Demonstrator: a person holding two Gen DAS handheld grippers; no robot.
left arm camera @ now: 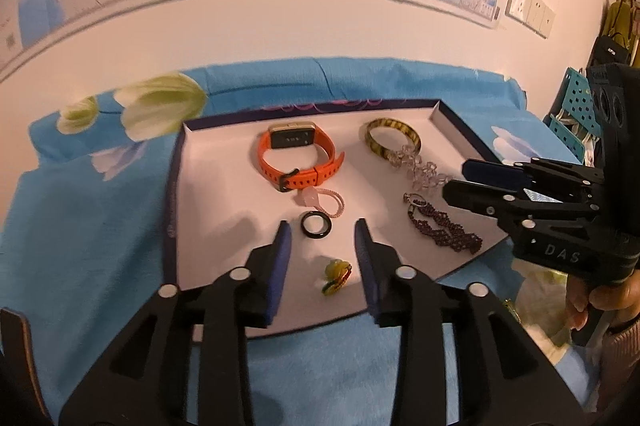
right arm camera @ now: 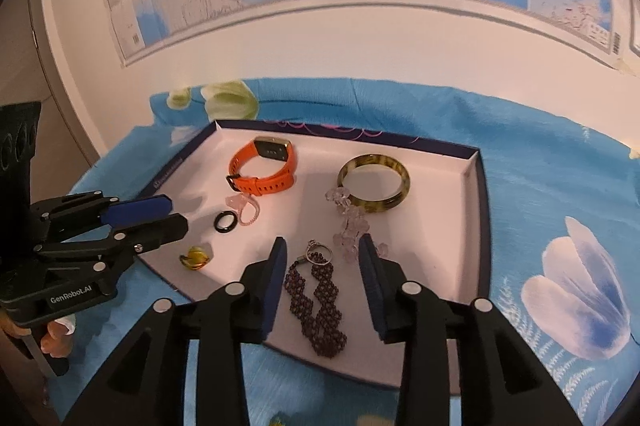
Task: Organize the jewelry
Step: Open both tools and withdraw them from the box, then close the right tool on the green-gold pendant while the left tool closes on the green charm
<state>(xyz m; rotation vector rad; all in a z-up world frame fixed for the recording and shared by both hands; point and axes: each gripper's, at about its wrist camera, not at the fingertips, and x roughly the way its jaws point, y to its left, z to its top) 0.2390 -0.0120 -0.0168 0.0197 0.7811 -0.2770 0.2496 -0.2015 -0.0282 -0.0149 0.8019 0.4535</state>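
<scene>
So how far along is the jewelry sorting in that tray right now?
Seven pieces already lie inside the white tray: orange watch, mottled green bangle, black ring, dark purple beaded bracelet and others. Both tools, left tool and right tool, are open and hold nothing. Whether anything remains is unclear.

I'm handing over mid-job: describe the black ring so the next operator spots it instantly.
Find the shallow white-lined tray with a dark rim on the blue flowered cloth. Near its middle, just below the orange watch, lies the black ring, flat beside a pink cord loop. It is the only plain, glossy black band there; the nearby yellow-green ring is coloured and ornate.
</scene>
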